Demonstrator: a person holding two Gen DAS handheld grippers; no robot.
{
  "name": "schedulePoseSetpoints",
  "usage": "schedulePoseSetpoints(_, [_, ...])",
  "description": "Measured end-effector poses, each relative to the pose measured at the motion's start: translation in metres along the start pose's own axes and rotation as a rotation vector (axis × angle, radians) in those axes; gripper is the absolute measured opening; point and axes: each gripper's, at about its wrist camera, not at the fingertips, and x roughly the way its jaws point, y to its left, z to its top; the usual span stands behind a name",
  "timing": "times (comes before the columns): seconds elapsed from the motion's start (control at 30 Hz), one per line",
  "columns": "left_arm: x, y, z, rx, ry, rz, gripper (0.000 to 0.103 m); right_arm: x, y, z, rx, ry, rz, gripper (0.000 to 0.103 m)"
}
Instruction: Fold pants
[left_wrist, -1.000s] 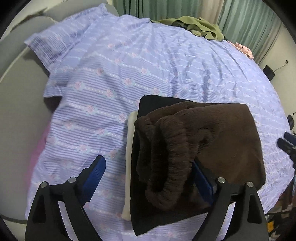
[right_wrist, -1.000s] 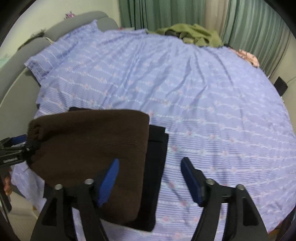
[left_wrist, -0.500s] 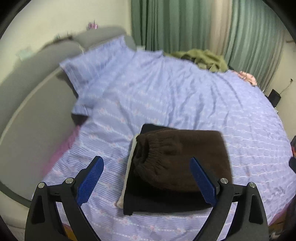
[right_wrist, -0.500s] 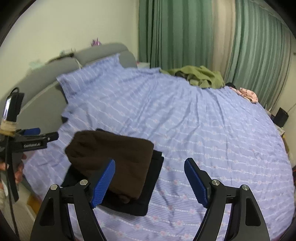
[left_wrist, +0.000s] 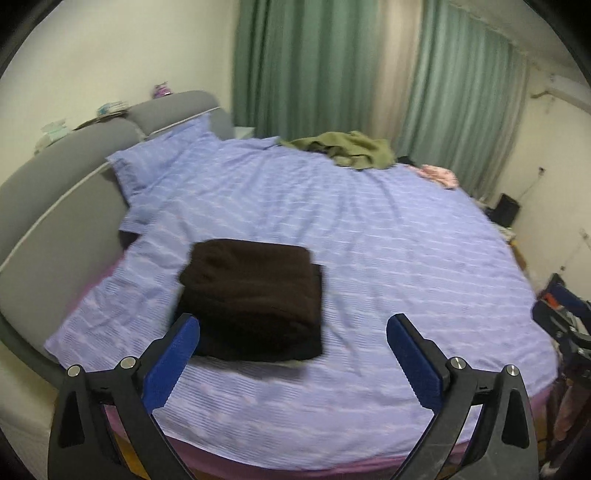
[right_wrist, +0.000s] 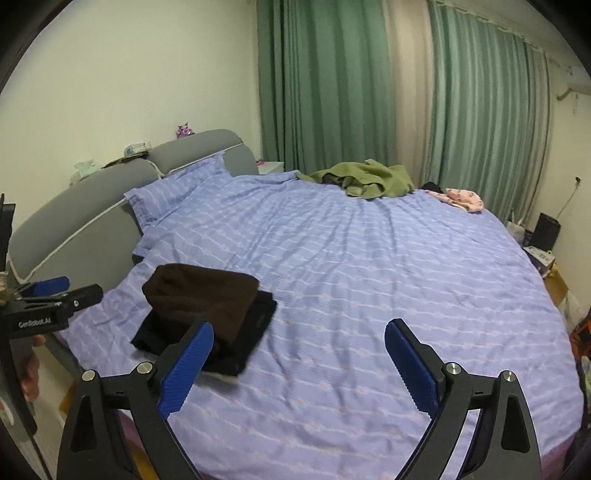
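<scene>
The brown pants (left_wrist: 251, 291) lie folded on a black garment (right_wrist: 255, 332) near the bed's (left_wrist: 388, 240) front-left edge. The left gripper (left_wrist: 291, 350) and right gripper (right_wrist: 299, 354) hang above that edge, jaws apart, holding nothing.

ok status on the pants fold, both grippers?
Left gripper open, empty. Right gripper open, empty. Brown pants folded, resting on black garment atop the bed. Nothing in the way.
</scene>
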Motion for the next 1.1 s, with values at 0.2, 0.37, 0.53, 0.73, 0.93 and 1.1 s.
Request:
schedulePoseSetpoints(0.2, [-0.039, -0.071, -0.029, 0.054, -0.026, 0.0, 0.103, -0.056, -0.047, -0.031, 0.024, 0.003, -0.022, 0.095])
schedulePoseSetpoints(0.37, [-0.065, -0.115, -0.047, 0.112, -0.091, 0.03, 0.103, -0.095, -0.083, -0.049, 0.049, -0.009, -0.056, 0.095])
schedulePoseSetpoints(0.53, [-0.081, -0.145, -0.053, 0.127, -0.096, 0.001, 0.103, -0.12, -0.112, -0.057, 0.102, -0.027, -0.084, 0.095])
schedulePoseSetpoints(0.73, [-0.094, -0.175, -0.053, 0.167, -0.113, -0.036, 0.103, -0.14, -0.131, -0.066, 0.157, -0.03, -0.117, 0.095])
schedulePoseSetpoints(0.93, [-0.1, -0.193, -0.053, 0.202, -0.115, -0.068, 0.103, -0.155, -0.136, -0.072, 0.16, -0.033, -0.141, 0.095])
schedulePoseSetpoints(1.1, [-0.104, -0.2, -0.056, 0.214, -0.119, -0.065, 0.103, -0.161, -0.138, -0.077, 0.174, -0.04, -0.153, 0.095])
